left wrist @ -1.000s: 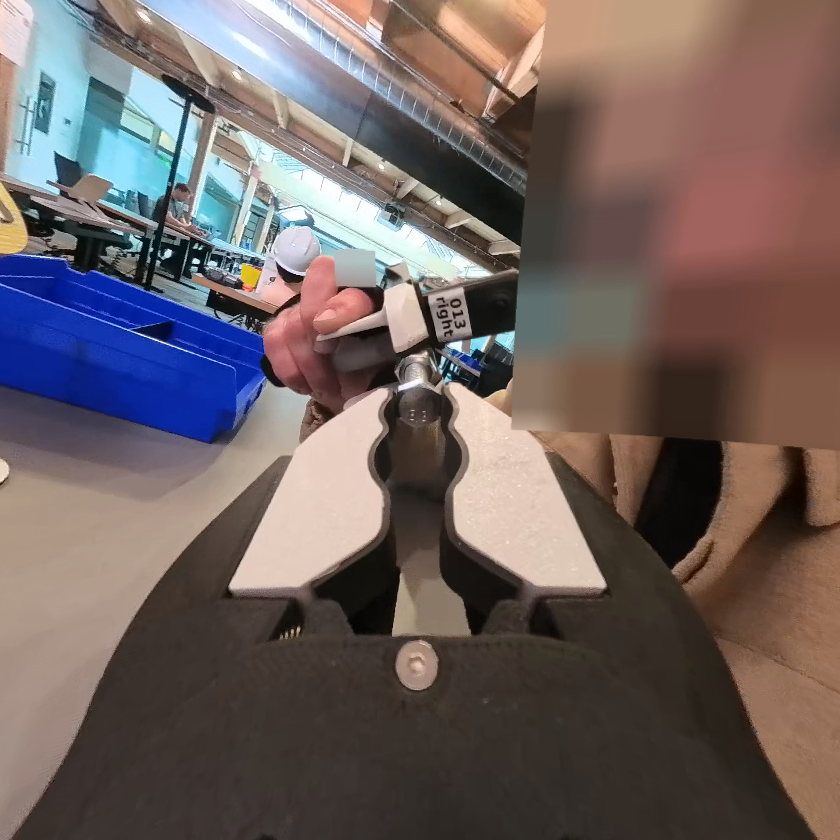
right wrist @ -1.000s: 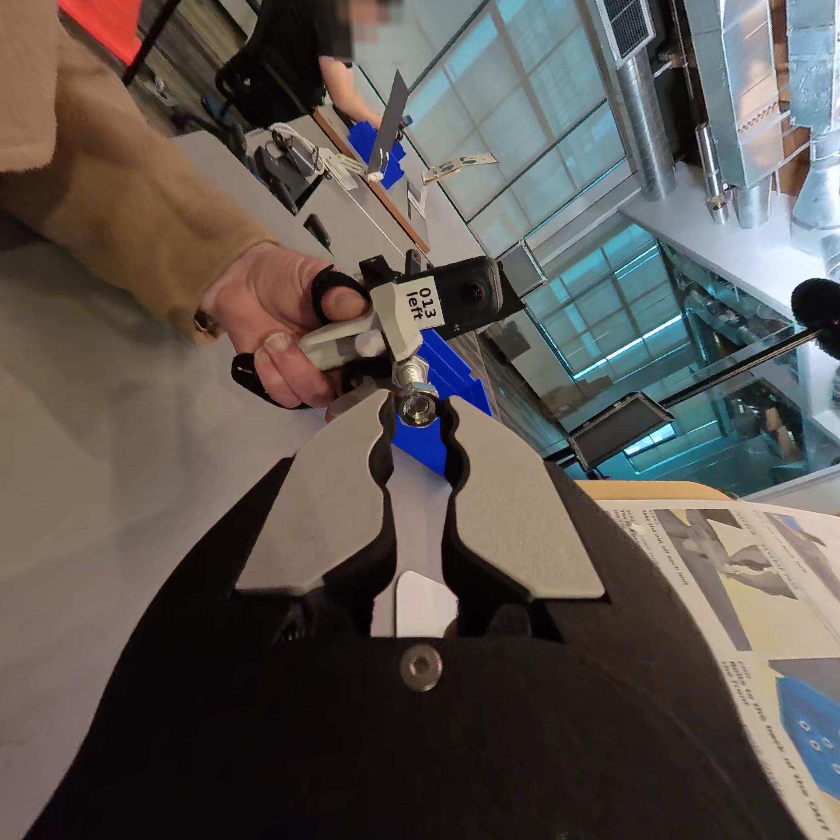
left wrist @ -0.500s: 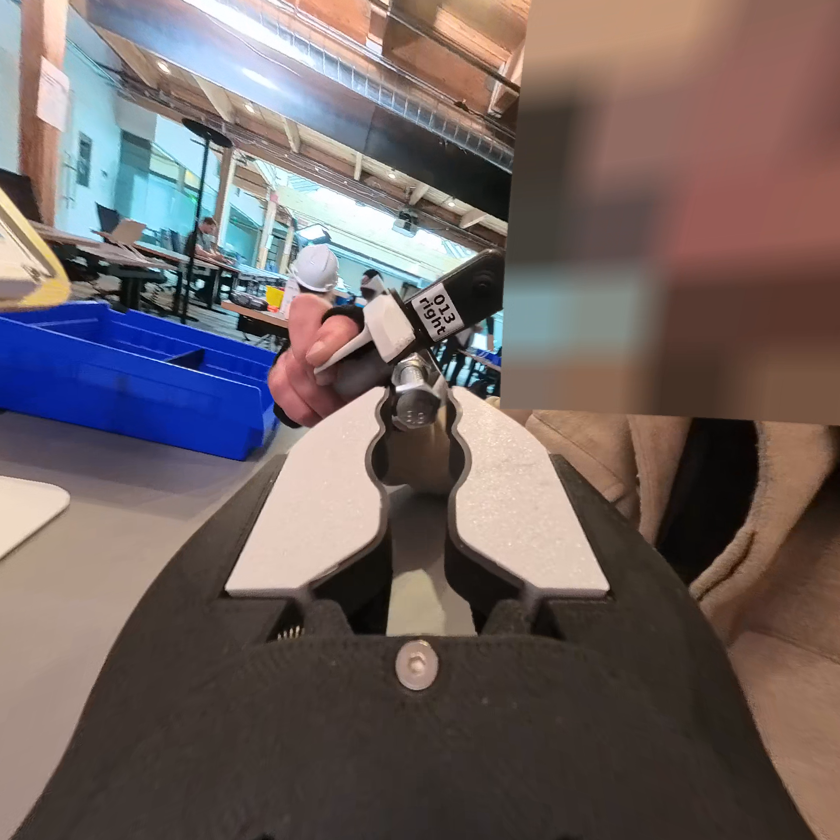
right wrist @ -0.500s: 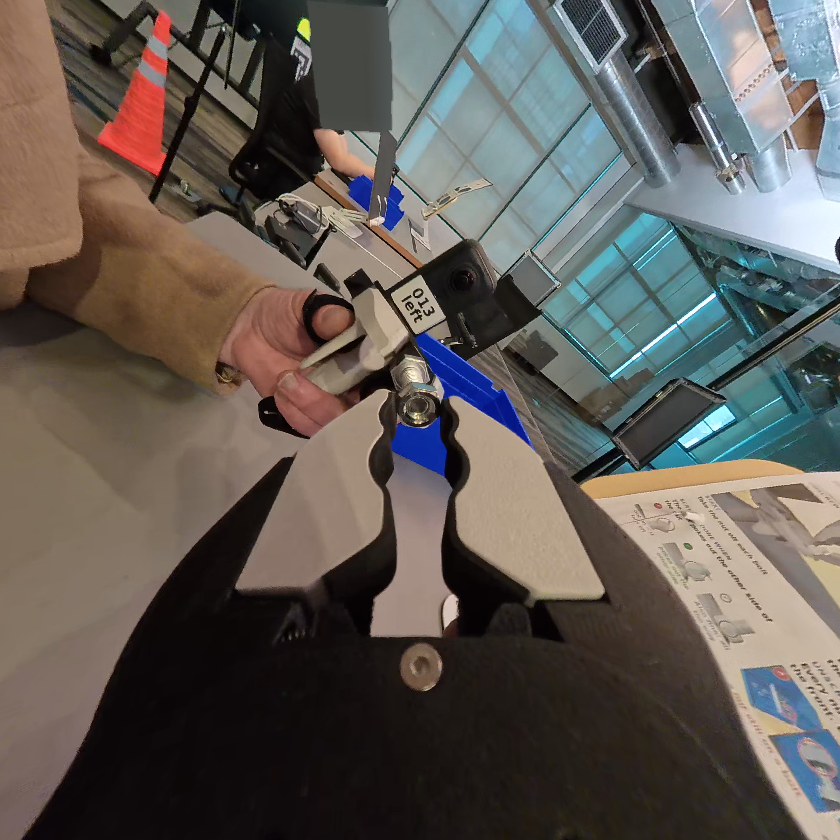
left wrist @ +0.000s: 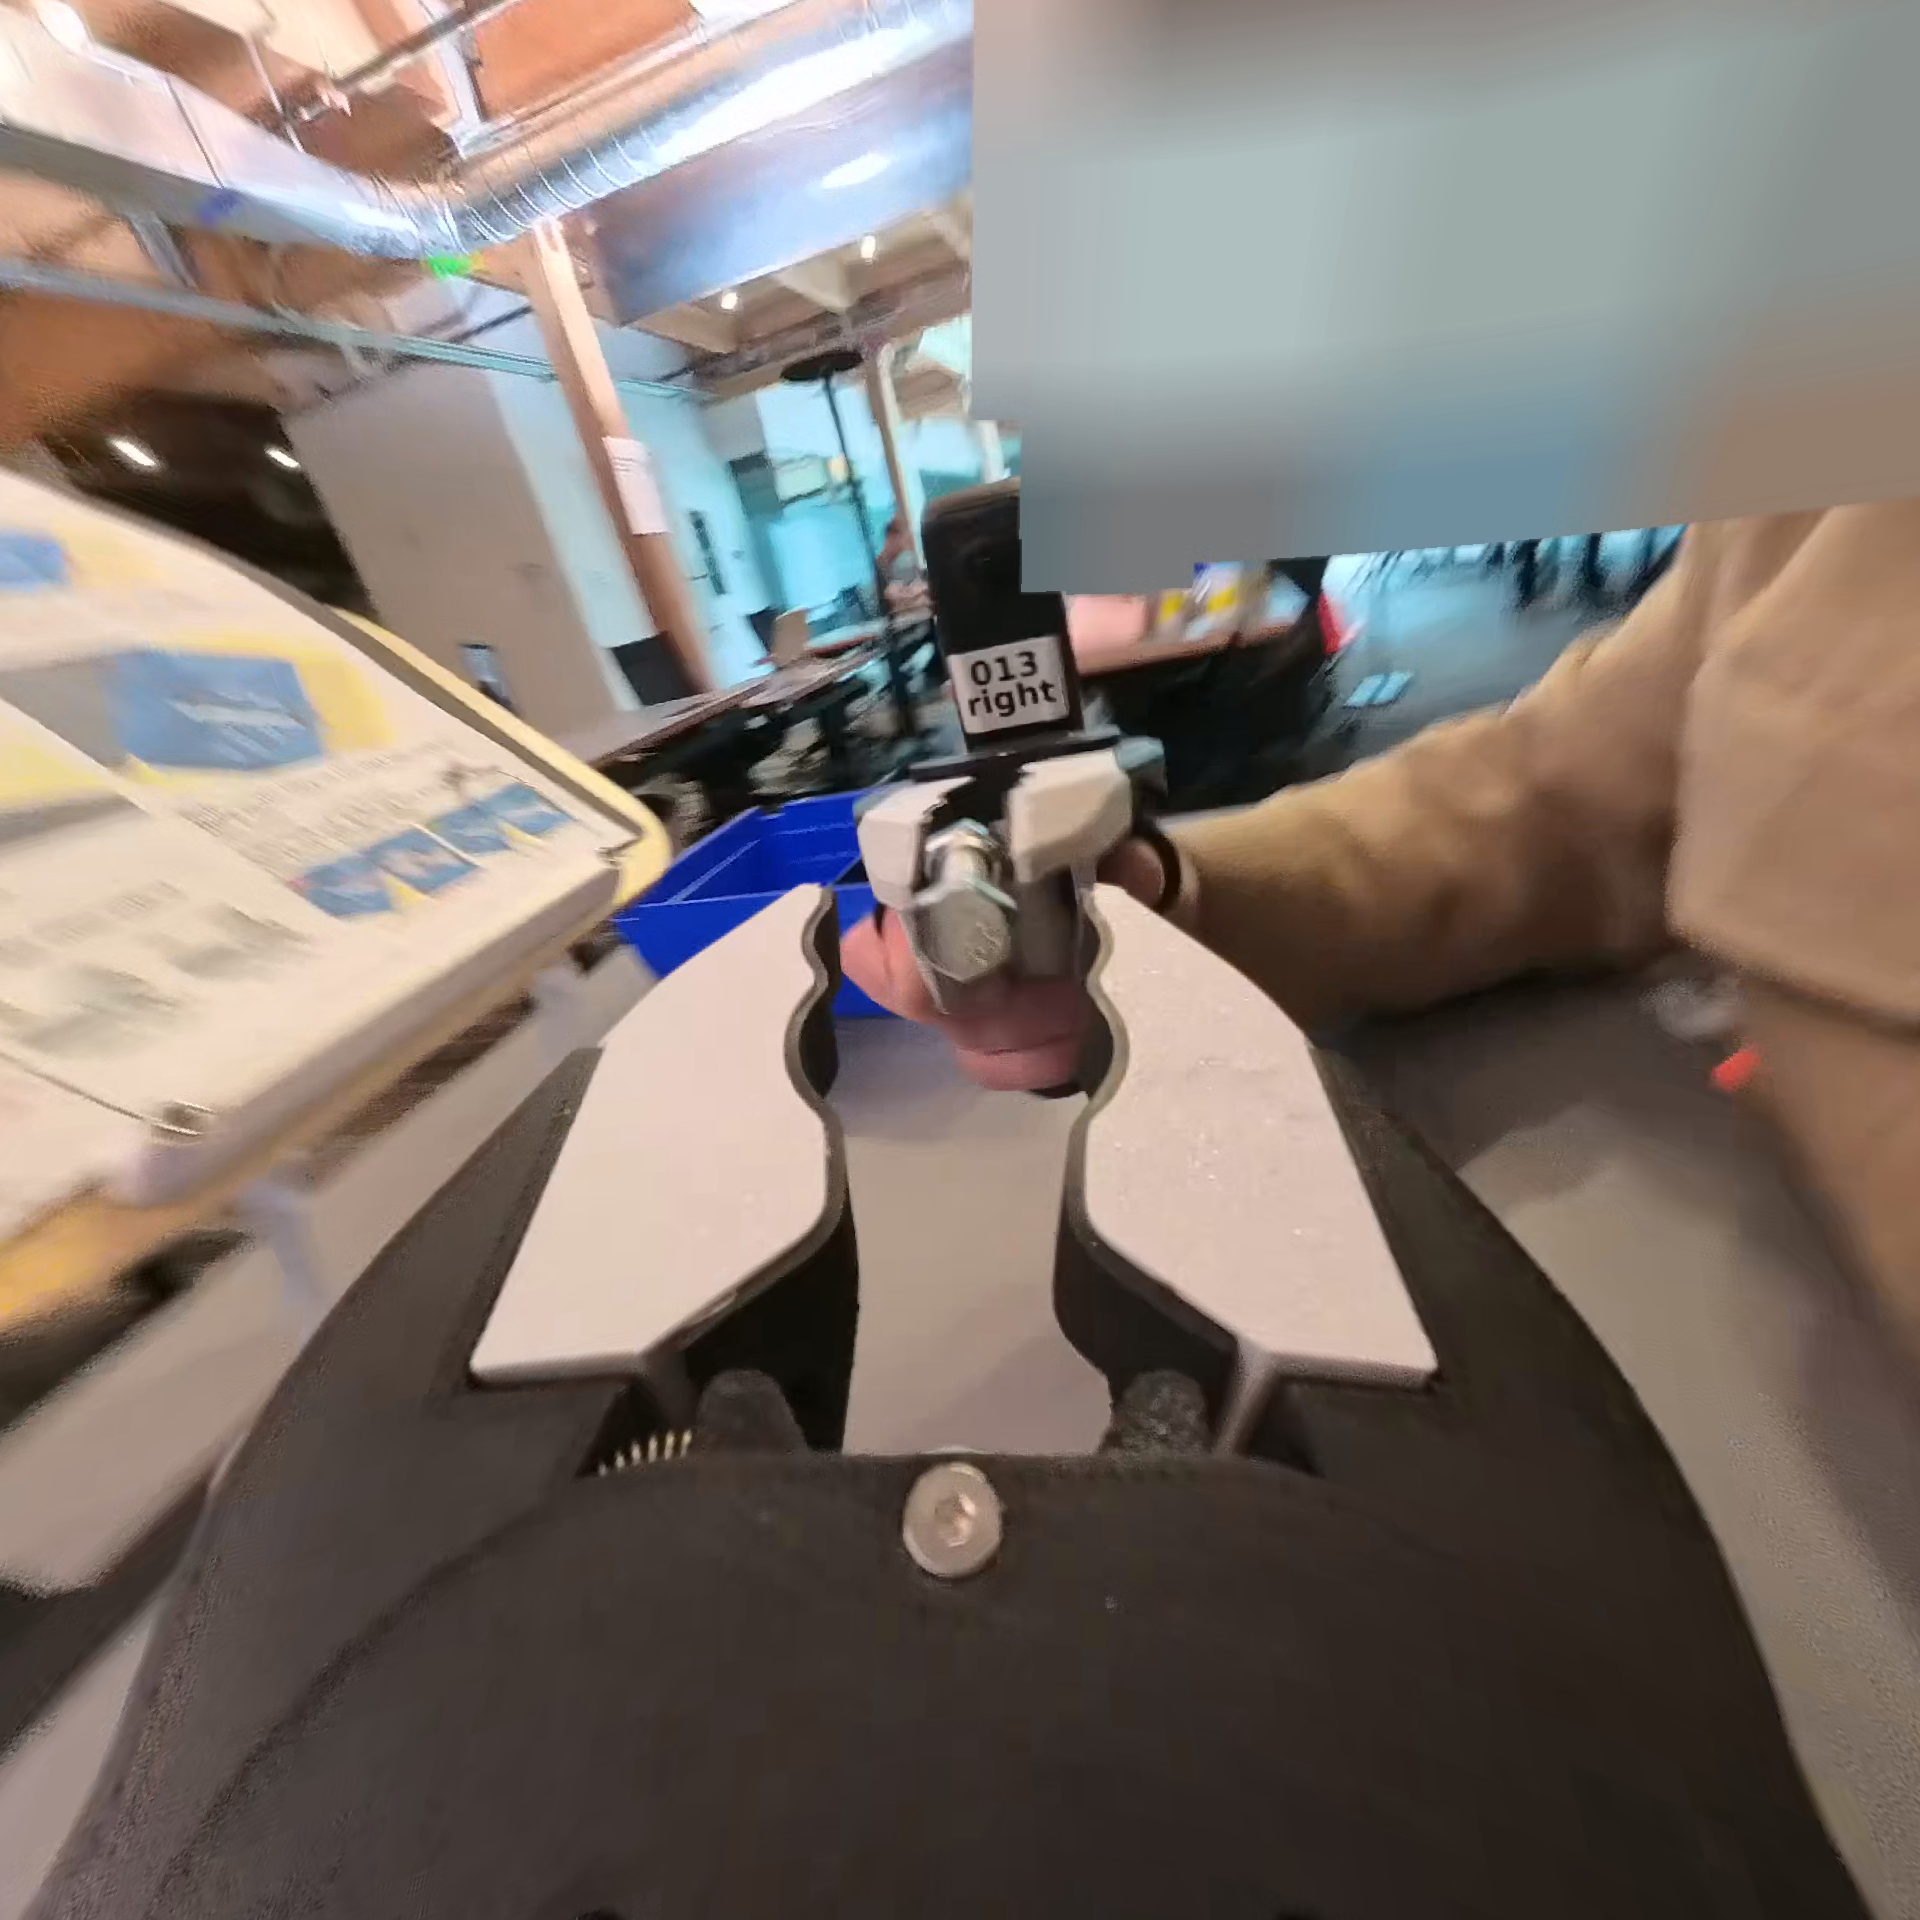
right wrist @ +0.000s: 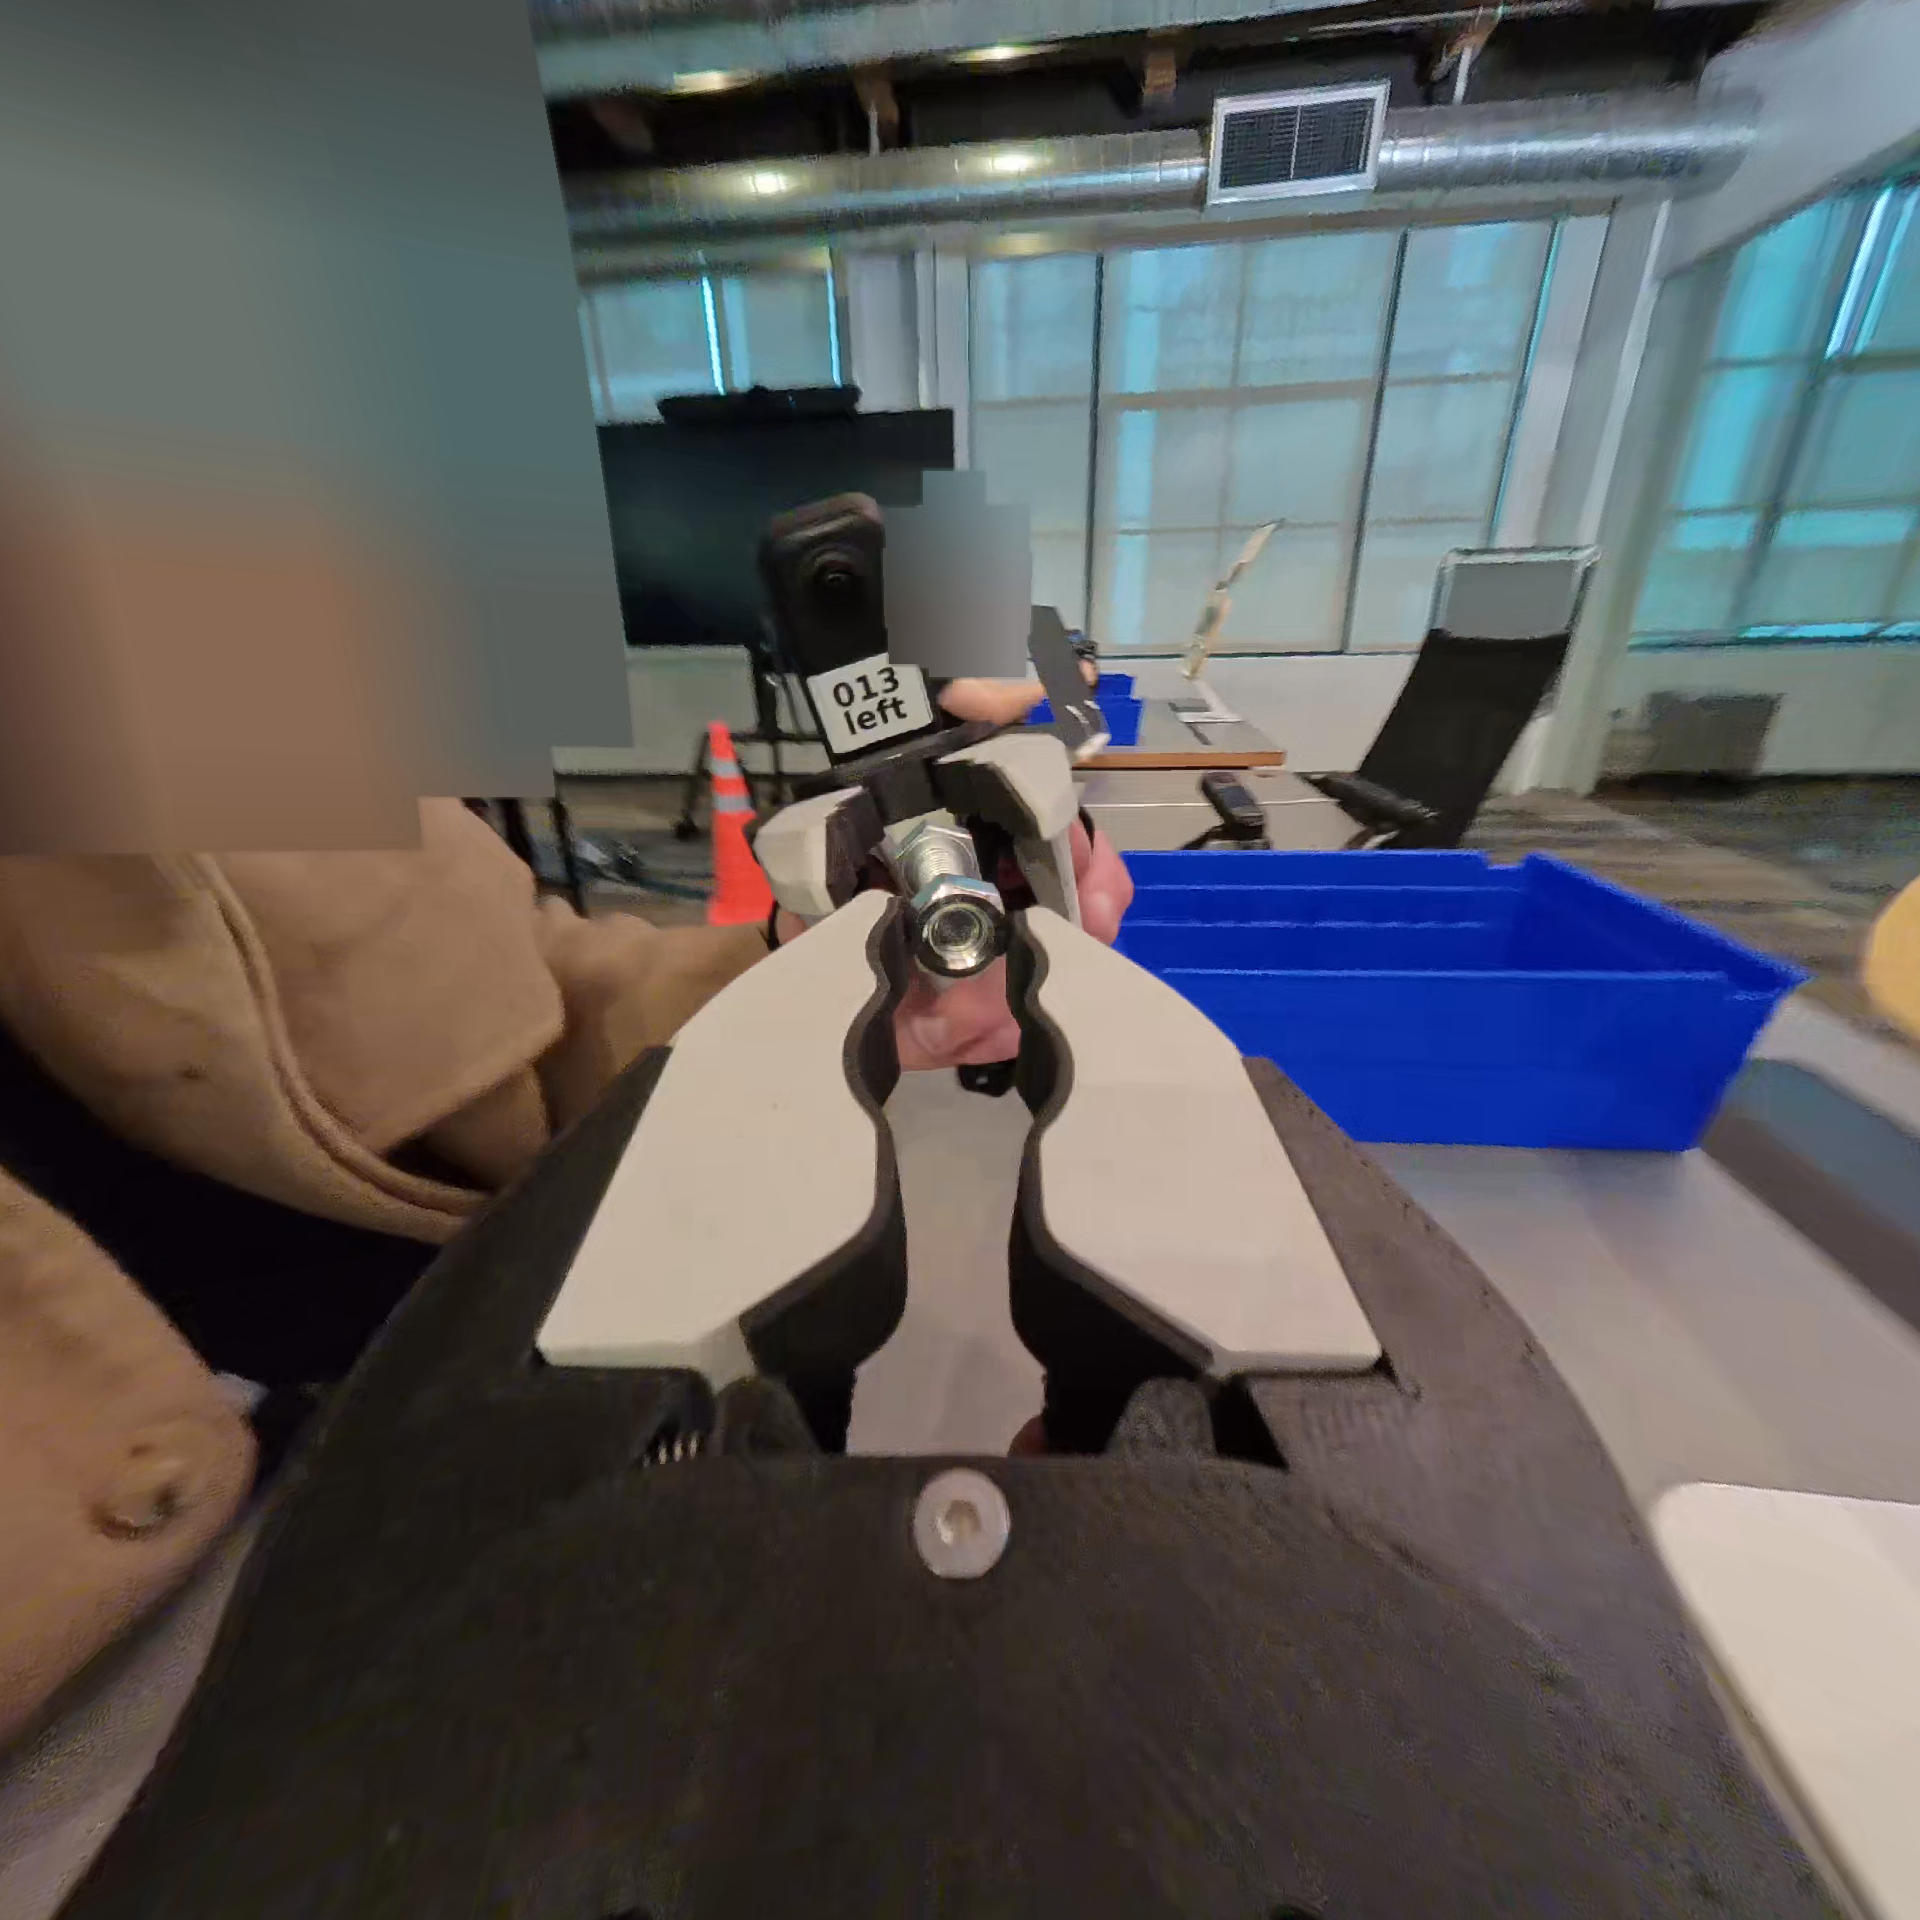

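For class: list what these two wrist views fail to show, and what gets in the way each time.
- Left wrist view: clipboard sheet, motion-blurred and cut off by the left edge.
- Left wrist view: red speck on the table, too small and blurred.
- Right wrist view: the head of the bolt, hidden behind its nut, which the right gripper clamps.
- Right wrist view: contents of the blue bin, hidden by its walls.

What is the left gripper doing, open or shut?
Open. The left gripper shows a wide gap between its fingers, and the bolt touches neither; the right gripper grips it.
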Tool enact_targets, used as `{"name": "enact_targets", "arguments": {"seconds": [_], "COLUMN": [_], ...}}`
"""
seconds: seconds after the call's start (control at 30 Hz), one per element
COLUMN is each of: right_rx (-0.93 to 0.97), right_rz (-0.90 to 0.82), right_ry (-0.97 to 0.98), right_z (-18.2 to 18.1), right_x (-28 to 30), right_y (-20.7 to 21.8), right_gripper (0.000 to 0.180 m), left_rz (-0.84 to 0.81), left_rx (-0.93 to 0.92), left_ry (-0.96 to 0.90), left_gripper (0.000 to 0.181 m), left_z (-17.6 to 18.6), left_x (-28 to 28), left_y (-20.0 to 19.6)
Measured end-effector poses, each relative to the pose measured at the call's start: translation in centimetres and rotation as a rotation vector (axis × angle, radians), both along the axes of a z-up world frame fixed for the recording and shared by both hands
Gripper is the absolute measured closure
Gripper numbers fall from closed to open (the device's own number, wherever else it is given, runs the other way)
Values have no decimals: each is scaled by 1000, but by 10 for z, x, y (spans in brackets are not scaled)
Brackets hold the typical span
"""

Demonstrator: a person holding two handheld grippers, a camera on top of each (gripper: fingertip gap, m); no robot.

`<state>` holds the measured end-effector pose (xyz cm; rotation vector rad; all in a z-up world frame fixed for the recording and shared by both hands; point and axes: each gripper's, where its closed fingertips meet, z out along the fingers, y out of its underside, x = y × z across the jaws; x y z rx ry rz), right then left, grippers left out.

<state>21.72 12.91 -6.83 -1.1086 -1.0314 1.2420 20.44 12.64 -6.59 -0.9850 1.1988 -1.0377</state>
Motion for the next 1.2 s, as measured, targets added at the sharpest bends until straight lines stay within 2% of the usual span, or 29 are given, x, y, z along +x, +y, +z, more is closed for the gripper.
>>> {"name": "enact_targets", "arguments": {"seconds": [0.1, 0.2, 0.3, 0.5, 0.6, 0.77, 0.93, 0.97, 1.2], "right_rx": [-125, -196, -225, -183, -39, 360, 988, 1060, 1053], "right_rz": [73, 110, 139, 106, 15, -170, -426, -448, -444], "right_ry": [62, 88, 96, 87, 39, -140, -483, -527, -502], "right_z": [-2, -5, -8, -7, -5, 0, -8, -8, -8], "right_x": [1, 0, -3, -4, -3, -1, 0, 1, 1], "right_y": [1, 2, -1, -1, -1, -7, -8, -8, -11], "right_gripper": [161, 161, 161, 161, 161, 161, 161, 161, 162], "left_rz": [65, 103, 100, 64, -19, -253, -405, -433, -475], "left_rx": [140, 197, 190, 96, -87, -441, -630, -654, -687], "left_ry": [62, 102, 126, 114, 80, -2, -56, -65, -88], "left_gripper": [147, 152, 161, 162, 162, 163, 163, 163, 163], "left_z": [-3, -7, -11, -10, -8, -6, -9, -11, -10], "left_x": [1, 2, 4, 3, 3, 6, 6, 6, 7], "left_y": [-3, -2, -1, -1, -1, -6, -7, -8, -10]}}
